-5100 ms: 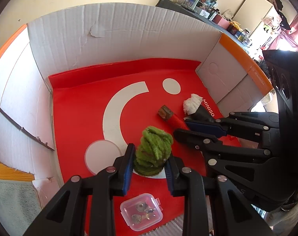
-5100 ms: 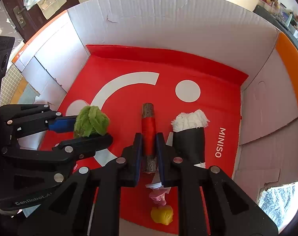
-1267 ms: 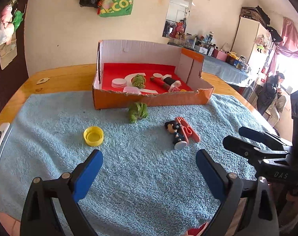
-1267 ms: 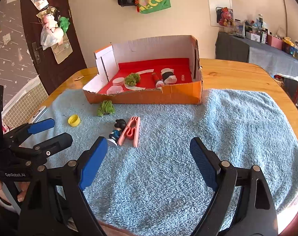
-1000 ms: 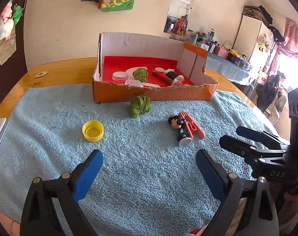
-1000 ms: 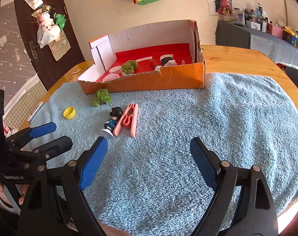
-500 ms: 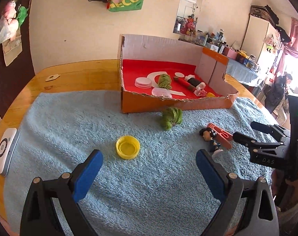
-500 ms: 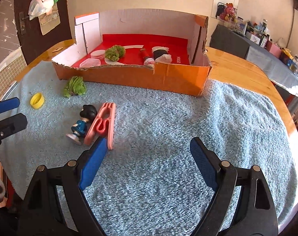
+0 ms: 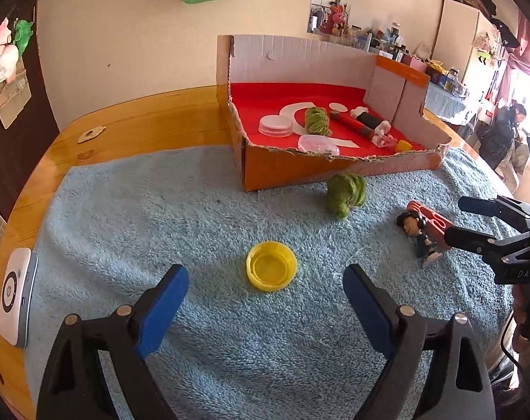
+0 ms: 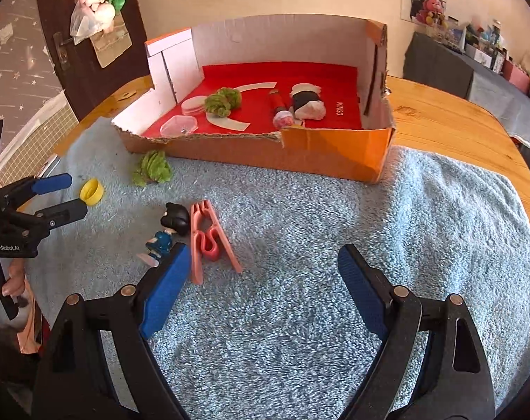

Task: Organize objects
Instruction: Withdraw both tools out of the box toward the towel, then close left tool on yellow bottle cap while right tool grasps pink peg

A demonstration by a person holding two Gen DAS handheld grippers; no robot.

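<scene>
A round yellow plastic bottle cap [image 9: 271, 270] lies on the fuzzy blue towel [image 9: 160, 217], at 12 o'clock from the left gripper [image 9: 265, 306], whose jaws are closing with nothing between them. The right gripper [image 10: 261, 288] is wide open and empty; a pink plastic clothes peg [image 10: 209, 241] lies at its 11 o'clock. A torn cardboard box with a red floor [image 10: 334, 150] sits on the wooden table [image 10: 439, 119].

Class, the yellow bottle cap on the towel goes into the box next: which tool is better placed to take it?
Left. The yellow cap lies just ahead of the left tool, whose jaws are closing, empty. The right tool faces the pink clip.
</scene>
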